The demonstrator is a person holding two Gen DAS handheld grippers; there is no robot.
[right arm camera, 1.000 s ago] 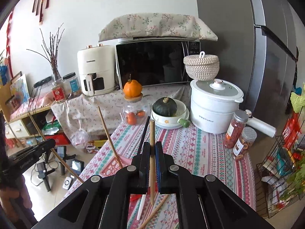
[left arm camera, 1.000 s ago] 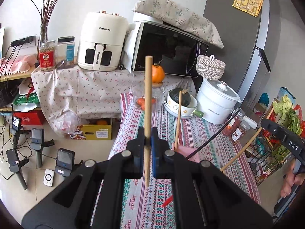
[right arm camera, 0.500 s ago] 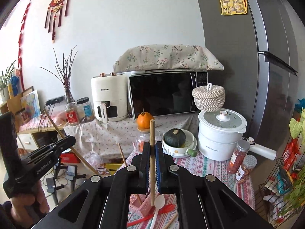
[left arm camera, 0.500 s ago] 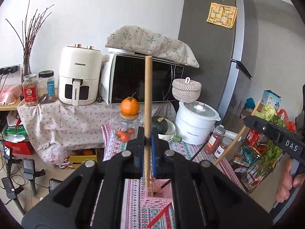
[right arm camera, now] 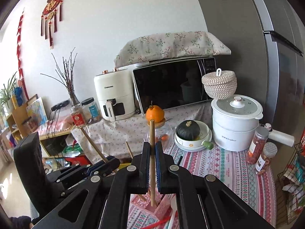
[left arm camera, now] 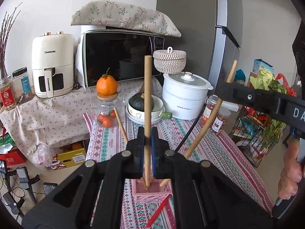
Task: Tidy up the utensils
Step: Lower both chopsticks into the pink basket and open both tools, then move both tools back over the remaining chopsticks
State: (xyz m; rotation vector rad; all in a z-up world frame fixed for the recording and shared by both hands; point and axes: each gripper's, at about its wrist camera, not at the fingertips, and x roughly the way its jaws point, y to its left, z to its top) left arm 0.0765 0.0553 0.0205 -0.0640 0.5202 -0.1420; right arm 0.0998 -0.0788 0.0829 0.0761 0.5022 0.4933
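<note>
Patterned tablecloth [left arm camera: 213,152], upright tan wooden chopstick [left arm camera: 147,103]

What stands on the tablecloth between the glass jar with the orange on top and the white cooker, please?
Between the glass jar and the white cooker stands a stack of white dishes holding a dark green squash; both wrist views show it.
</note>
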